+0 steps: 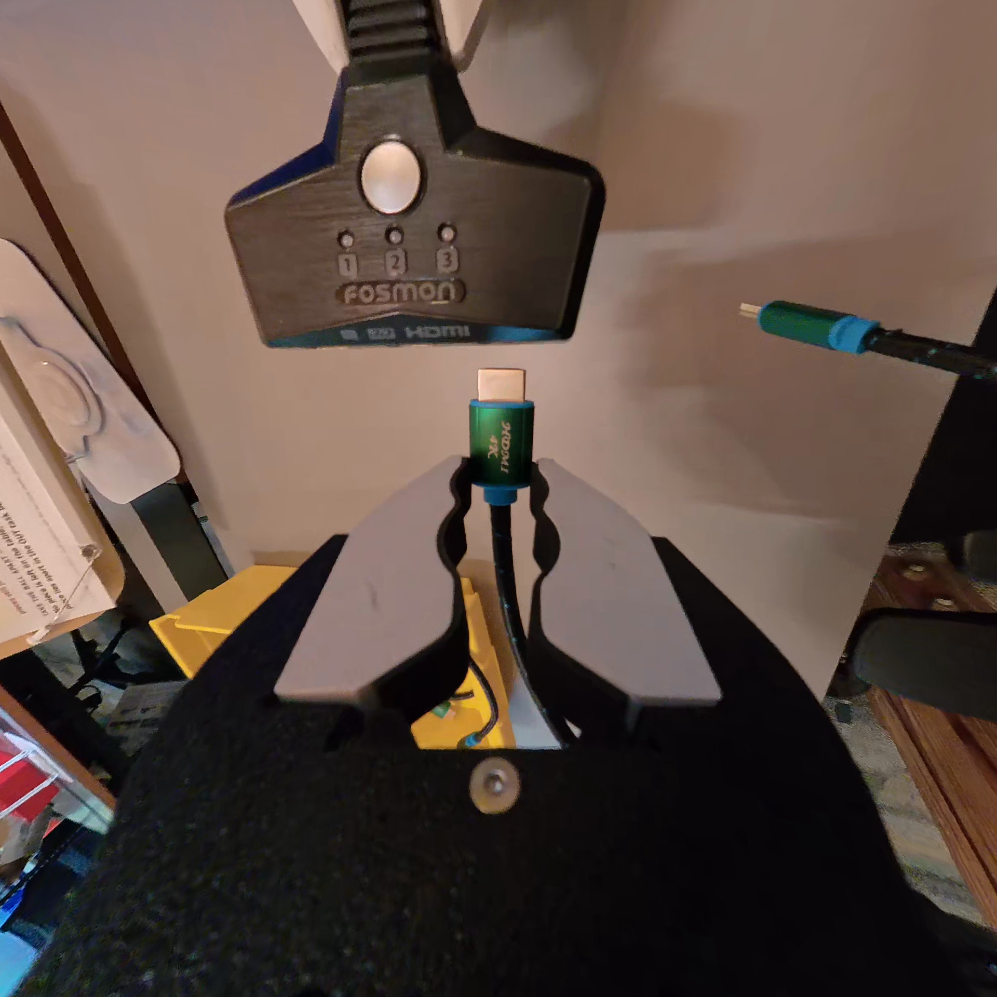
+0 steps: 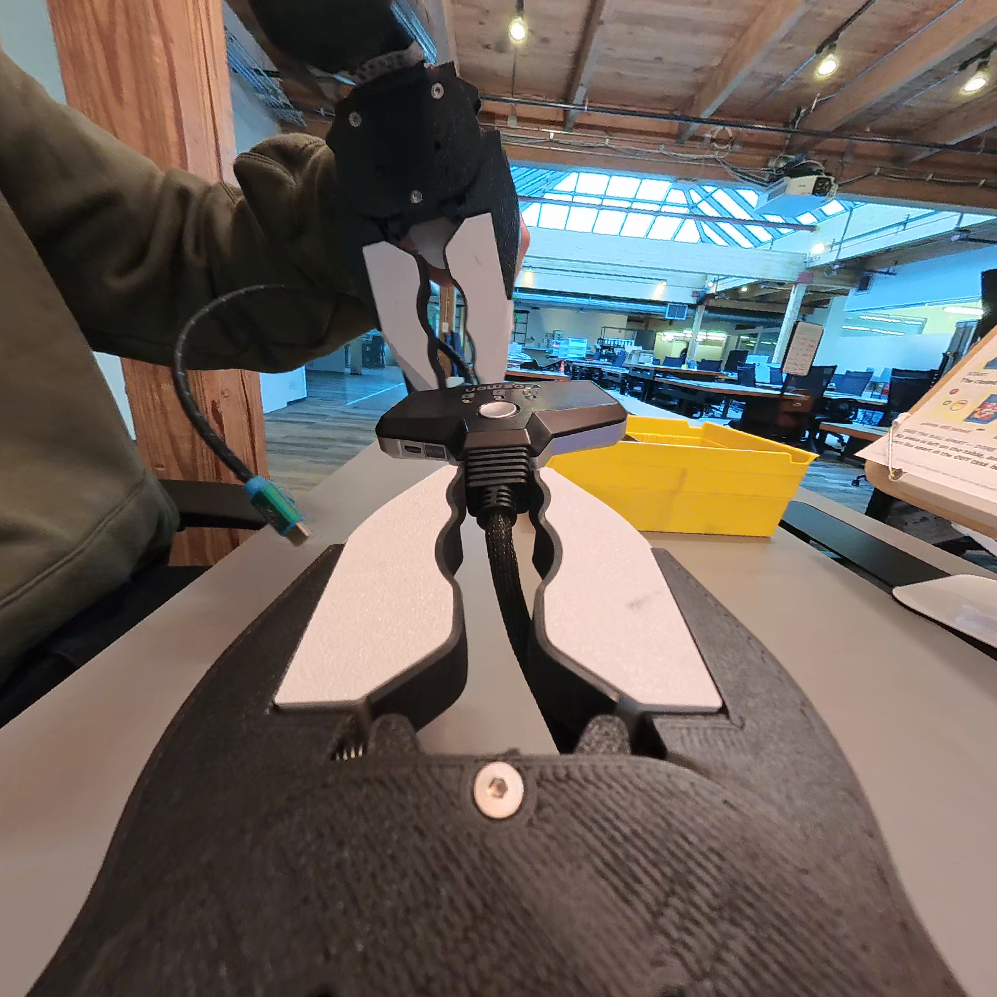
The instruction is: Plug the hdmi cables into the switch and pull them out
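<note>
The black HDMI switch (image 1: 410,253) is held in the air above the table, with its silver button and three numbered lights facing the left wrist view. My right gripper (image 2: 496,477) is shut on the ribbed neck of the switch (image 2: 502,421) where its black braided cable leaves. Its white fingers (image 1: 318,32) show at the top of the left wrist view. My left gripper (image 1: 500,466) is shut on a green HDMI plug (image 1: 500,442). The plug's metal tip points at the switch's port edge, a short gap away. A second green plug (image 1: 804,323) hangs loose; it also shows in the right wrist view (image 2: 275,510).
A yellow bin (image 2: 685,475) stands on the grey table (image 2: 809,701) behind the switch. A paper sign on a board (image 2: 944,431) is at the right. A person's olive sleeve (image 2: 162,243) and a wooden post (image 2: 151,81) fill the left.
</note>
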Demonstrator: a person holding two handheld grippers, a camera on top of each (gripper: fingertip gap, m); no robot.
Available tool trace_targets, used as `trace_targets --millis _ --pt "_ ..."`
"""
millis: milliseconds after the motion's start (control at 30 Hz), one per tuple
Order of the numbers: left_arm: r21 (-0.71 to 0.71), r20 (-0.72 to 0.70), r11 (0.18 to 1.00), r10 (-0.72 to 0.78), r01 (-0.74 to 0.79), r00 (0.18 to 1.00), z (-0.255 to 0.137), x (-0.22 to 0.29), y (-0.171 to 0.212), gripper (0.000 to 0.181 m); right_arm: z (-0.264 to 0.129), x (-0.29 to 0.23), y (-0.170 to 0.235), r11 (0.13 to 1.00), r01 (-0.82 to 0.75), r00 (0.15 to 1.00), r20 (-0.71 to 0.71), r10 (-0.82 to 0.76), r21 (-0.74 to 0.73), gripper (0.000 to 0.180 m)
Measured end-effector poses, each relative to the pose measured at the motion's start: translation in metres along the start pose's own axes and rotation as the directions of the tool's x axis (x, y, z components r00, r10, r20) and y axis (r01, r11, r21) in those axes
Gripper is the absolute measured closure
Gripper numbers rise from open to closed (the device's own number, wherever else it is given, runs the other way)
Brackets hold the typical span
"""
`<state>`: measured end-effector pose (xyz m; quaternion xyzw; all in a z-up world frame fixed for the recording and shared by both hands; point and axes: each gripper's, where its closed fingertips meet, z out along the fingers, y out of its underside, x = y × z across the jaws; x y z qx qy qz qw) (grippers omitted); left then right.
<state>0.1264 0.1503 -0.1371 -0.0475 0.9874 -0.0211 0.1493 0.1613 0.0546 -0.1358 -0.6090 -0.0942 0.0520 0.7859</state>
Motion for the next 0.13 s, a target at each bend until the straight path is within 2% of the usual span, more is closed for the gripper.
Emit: trace_targets --millis 33,133 --pt "0.002 -0.006 1.000 0.000 0.000 1.000 -0.0001 0.0015 -0.0016 0.161 0.0001 0.0005 0.0001 1.000 0.000 1.000 -0.003 0.000 -0.001 0.158" --pt "0.005 -0.002 1.000 0.005 -0.005 1.000 -0.0007 0.0022 -0.0040 0.161 0.0009 0.0003 0.0010 1.000 0.002 1.000 -0.003 -0.002 -0.008 0.158"
